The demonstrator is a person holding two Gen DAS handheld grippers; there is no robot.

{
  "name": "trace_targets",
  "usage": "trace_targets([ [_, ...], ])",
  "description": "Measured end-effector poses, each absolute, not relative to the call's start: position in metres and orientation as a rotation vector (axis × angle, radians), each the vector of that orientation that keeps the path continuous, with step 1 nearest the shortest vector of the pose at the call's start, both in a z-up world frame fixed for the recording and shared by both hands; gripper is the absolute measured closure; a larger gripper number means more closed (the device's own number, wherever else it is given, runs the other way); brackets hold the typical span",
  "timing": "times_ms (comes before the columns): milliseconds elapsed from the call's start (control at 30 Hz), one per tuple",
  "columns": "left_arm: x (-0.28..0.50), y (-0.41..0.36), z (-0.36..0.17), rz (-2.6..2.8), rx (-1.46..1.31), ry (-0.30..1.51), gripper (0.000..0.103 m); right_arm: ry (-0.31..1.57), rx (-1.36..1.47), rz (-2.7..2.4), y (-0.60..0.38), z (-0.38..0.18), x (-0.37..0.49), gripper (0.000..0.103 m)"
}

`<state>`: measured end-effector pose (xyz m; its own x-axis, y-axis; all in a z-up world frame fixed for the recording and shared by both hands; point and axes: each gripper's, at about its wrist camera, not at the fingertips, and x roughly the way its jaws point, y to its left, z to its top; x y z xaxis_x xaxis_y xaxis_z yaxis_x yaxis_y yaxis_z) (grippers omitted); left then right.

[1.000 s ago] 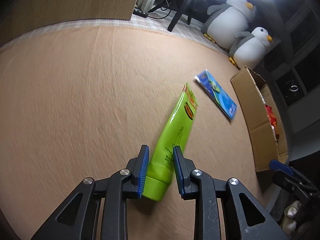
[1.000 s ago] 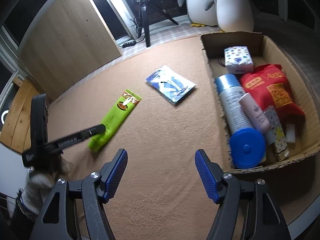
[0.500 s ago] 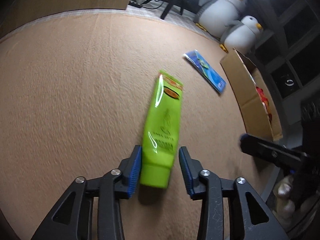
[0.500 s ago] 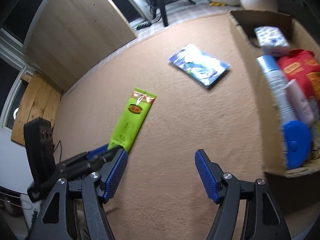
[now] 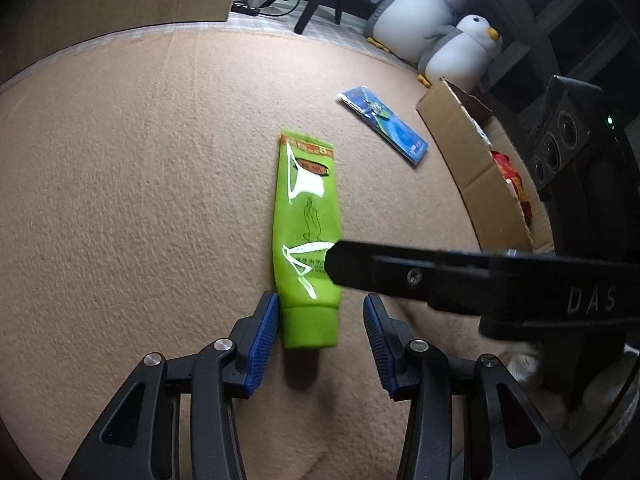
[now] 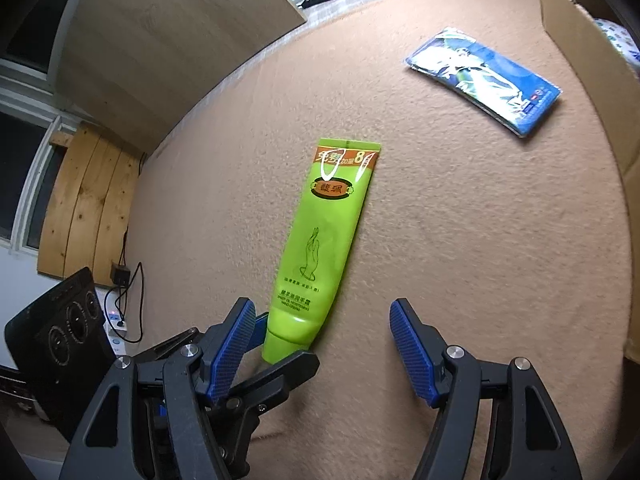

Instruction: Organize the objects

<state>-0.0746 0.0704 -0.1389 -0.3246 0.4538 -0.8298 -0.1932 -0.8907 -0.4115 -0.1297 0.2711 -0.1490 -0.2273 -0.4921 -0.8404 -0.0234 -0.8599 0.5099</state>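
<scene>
A green tube (image 5: 306,232) lies flat on the tan carpet, cap end toward me; it also shows in the right wrist view (image 6: 320,248). My left gripper (image 5: 320,340) is open, its pads on either side of the cap, which lies closer to the left pad. My right gripper (image 6: 322,352) is open and empty, just above and right of the tube's cap end; one of its fingers (image 5: 440,276) crosses the left wrist view over the tube. A blue packet (image 5: 384,128) lies farther off, also in the right wrist view (image 6: 486,80).
An open cardboard box (image 5: 472,168) with a red package (image 5: 510,176) inside stands at the right, its wall also in the right wrist view (image 6: 592,64). Two plush penguins (image 5: 440,24) sit beyond it. A wooden board (image 6: 160,40) leans at the carpet's far edge.
My left gripper opened wider around the tube's cap end. My right gripper swung left from the box toward the tube and now overlaps the left gripper.
</scene>
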Motion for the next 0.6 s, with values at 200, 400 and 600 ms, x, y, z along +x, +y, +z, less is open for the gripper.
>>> trace_targets([
  [200, -0.077, 0.072, -0.142, 2.218, -1.521, -0.36, 0.054, -0.589, 1.75, -2.128, 0.263, -0.154, -0.134, 0.05],
  [400, -0.078, 0.074, -0.142, 2.197, -1.518, -0.386, 0.056, -0.561, 1.761, -2.097, 0.253, -0.158, -0.137, 0.068],
  [600, -0.08, 0.077, -0.143, 2.213, -1.532, -0.42, 0.067, -0.542, 1.751, -2.121, 0.255, -0.155, -0.135, 0.073],
])
